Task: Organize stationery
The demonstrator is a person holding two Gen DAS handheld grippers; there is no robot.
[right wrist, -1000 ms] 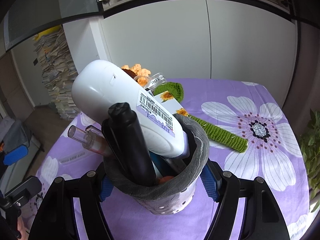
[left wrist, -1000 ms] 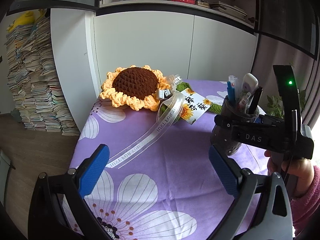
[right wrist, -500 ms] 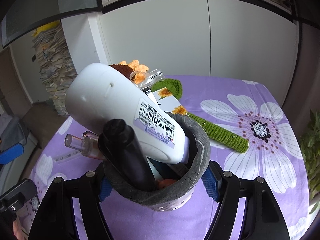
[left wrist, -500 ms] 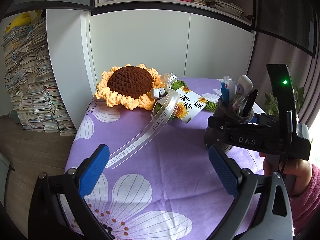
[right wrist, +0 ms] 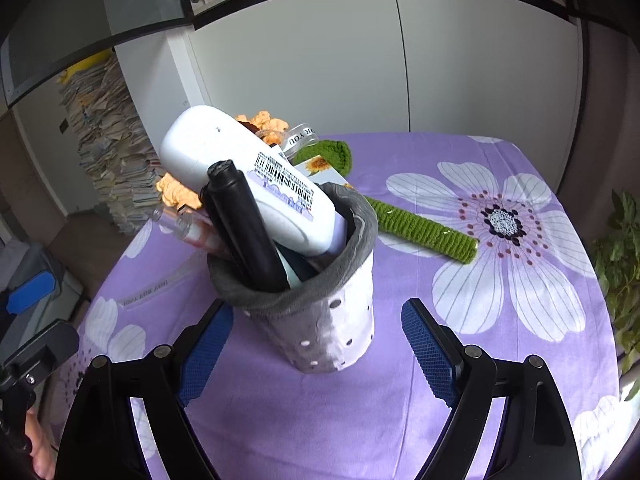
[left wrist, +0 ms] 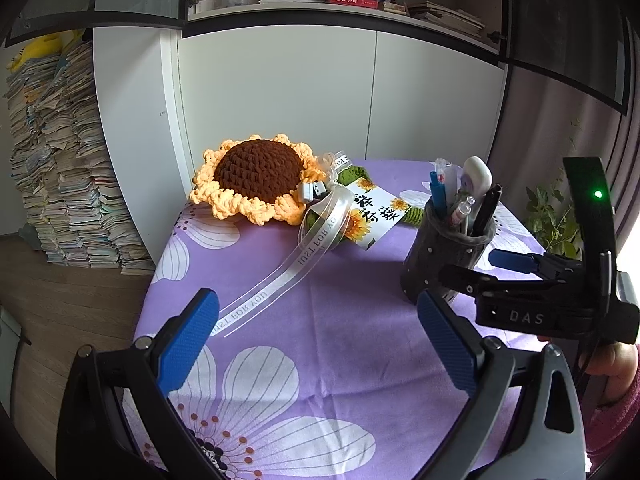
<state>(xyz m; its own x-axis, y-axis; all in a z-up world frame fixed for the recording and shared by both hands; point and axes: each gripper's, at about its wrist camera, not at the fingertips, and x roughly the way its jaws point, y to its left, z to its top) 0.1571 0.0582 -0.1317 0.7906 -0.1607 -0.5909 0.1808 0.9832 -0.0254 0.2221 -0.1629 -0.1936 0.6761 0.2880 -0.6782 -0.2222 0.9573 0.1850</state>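
Observation:
A grey felt pen holder [right wrist: 332, 320] stands on the purple flowered tablecloth [right wrist: 460, 360]. It holds a white correction-tape case [right wrist: 224, 156], a black marker [right wrist: 244, 224] and clear pens [right wrist: 180, 224]. My right gripper [right wrist: 316, 352] is open, its blue pads apart on either side of the holder's base and clear of it. The holder [left wrist: 444, 256] also shows in the left wrist view, with the right gripper [left wrist: 480, 272] beside it. My left gripper [left wrist: 316, 344] is open and empty above the cloth, left of the holder.
A crocheted sunflower [left wrist: 256, 180] with a green stem [right wrist: 424, 228], a ribbon [left wrist: 280, 276] and a card [left wrist: 372, 212] lies at the table's back. White cabinets [left wrist: 280, 96] stand behind. A stack of books [left wrist: 60, 168] is on the floor at left. A plant [right wrist: 616, 264] is at right.
My right gripper has opened and let go of the pen holder, then drawn back from it. The holder now stands on the cloth. My left gripper has pulled back a little.

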